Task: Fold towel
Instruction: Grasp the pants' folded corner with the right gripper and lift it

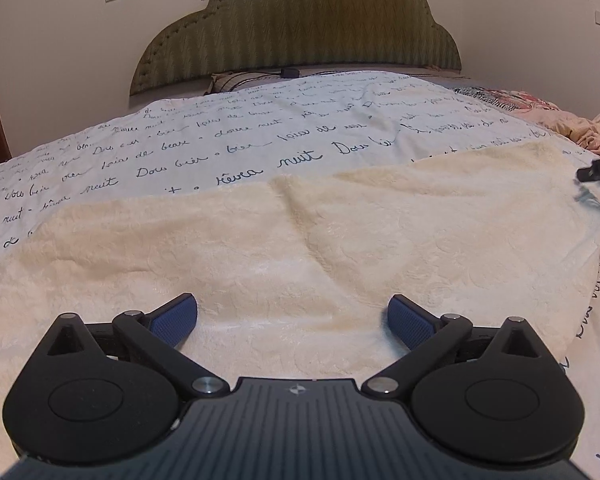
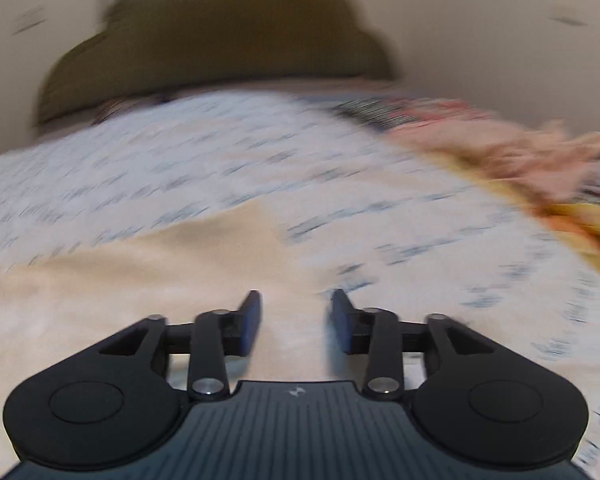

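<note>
Left wrist view: cream towel (image 1: 300, 248) lies spread flat on bed, over white bedspread (image 1: 228, 136) with script print; few soft creases mid-towel. I see left tongs (image 1: 293, 316) angled down over towel's near part, jaws at widest, nothing between blue pads (image 1: 176, 318). Right wrist view blurred: right tongs (image 2: 296, 320) pitched down above towel's right edge, jaws partly apart, nothing gripped. Green headboard (image 1: 296, 28) beyond, crumpled pink cloth (image 1: 580, 128) at right.
</note>
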`<state>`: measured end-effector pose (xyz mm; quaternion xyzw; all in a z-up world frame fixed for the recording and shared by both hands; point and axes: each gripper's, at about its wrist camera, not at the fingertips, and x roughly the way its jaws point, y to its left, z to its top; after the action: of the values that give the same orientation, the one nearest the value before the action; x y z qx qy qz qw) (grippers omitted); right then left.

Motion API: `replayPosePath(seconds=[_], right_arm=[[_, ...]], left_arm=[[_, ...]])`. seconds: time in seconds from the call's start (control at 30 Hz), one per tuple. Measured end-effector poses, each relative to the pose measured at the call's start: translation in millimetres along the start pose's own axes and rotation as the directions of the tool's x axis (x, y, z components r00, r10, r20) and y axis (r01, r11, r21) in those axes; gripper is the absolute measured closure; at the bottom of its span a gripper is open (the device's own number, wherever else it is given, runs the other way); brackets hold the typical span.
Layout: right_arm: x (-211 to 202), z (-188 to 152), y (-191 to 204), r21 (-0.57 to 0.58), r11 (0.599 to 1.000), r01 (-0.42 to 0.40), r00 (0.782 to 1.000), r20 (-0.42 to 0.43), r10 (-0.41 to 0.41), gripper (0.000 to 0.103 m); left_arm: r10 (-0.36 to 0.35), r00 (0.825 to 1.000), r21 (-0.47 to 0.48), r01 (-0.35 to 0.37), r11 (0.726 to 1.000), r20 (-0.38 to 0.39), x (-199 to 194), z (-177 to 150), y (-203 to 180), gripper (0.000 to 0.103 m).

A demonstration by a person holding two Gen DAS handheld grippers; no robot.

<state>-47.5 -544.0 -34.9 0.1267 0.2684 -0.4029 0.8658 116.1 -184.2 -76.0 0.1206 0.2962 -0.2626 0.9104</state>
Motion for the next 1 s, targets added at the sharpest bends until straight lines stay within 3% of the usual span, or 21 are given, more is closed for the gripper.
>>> replayPosePath(seconds=[0.03, 0.13, 0.23, 0.3, 0.4, 0.5, 0.63, 0.73, 0.8, 0.83, 0.87, 0.93, 1.0], right_arm=[[-9.7, -1.9, -11.1, 0.077, 0.997, -0.025, 0.999, 0.03, 0.023, 0.035], [-30.7, -12.3, -48.4, 0.303, 0.941, -0.151, 0.988, 0.046, 0.144, 0.036], [-45.2, -25.6, -71.5, 0.413, 0.884, -0.221, 0.973, 0.028, 0.23, 0.035], [-47.5, -32.8, -78.0, 0.46, 0.841, -0.285, 0.949, 0.015, 0.314, 0.034], [-33.4, -43.6, -81.3, 0.563, 0.746, -0.355, 0.901, -0.008, 0.434, 0.034], [-17.2, -49.7, -80.3, 0.613, 0.703, -0.36, 0.89, -0.001, 0.456, 0.035], [-5.5, -45.5, -78.1, 0.621, 0.697, -0.357, 0.904, 0.043, 0.425, 0.035], [7.4, -41.7, -80.4, 0.651, 0.671, -0.354, 0.912, 0.081, 0.402, 0.035], [16.9, -41.6, -83.8, 0.68, 0.64, -0.359, 0.912, 0.111, 0.394, 0.048], [21.8, -42.7, -85.0, 0.696, 0.625, -0.354, 0.912, 0.11, 0.394, 0.066], [27.5, -46.1, -86.6, 0.72, 0.604, -0.343, 0.912, 0.102, 0.397, 0.077], [31.6, -51.6, -88.9, 0.735, 0.576, -0.358, 0.905, 0.121, 0.409, 0.078], [30.1, -52.6, -88.7, 0.721, 0.589, -0.365, 0.905, 0.125, 0.408, 0.079]], left_arm=[[-0.001, 1.0, -0.001, 0.001, 1.0, 0.0, -0.2, -0.4, 0.3, 0.0], [-0.001, 1.0, -0.001, 0.001, 1.0, 0.0, 0.1, -0.5, 0.3, 0.0], [-0.001, 1.0, -0.001, 0.001, 1.0, 0.0, 0.1, -0.4, 0.3, 0.0], [-0.001, 1.0, -0.001, 0.001, 1.0, 0.0, 0.1, -0.4, 0.3, 0.0], [-0.001, 1.0, -0.001, 0.001, 1.0, 0.0, 0.1, -0.4, 0.3, 0.0], [-0.001, 1.0, -0.001, 0.001, 1.0, 0.0, 0.1, -0.4, 0.4, 0.0], [-0.001, 1.0, -0.001, 0.001, 1.0, 0.0, 0.0, -0.4, 0.4, 0.0], [-0.001, 1.0, -0.002, 0.001, 1.0, 0.0, -0.1, -0.4, 0.4, 0.0], [-0.001, 1.0, -0.002, 0.001, 1.0, 0.0, -0.2, -0.5, 0.5, 0.0], [-0.001, 1.0, -0.002, 0.001, 1.0, 0.0, -0.2, -0.5, 0.4, 0.0], [-0.001, 1.0, -0.002, 0.001, 1.0, 0.0, -0.2, -0.5, 0.4, 0.0], [-0.001, 1.0, -0.002, 0.001, 1.0, 0.0, -0.2, -0.5, 0.4, 0.0], [-0.001, 1.0, -0.002, 0.001, 1.0, -0.001, -0.2, -0.5, 0.4, 0.0]])
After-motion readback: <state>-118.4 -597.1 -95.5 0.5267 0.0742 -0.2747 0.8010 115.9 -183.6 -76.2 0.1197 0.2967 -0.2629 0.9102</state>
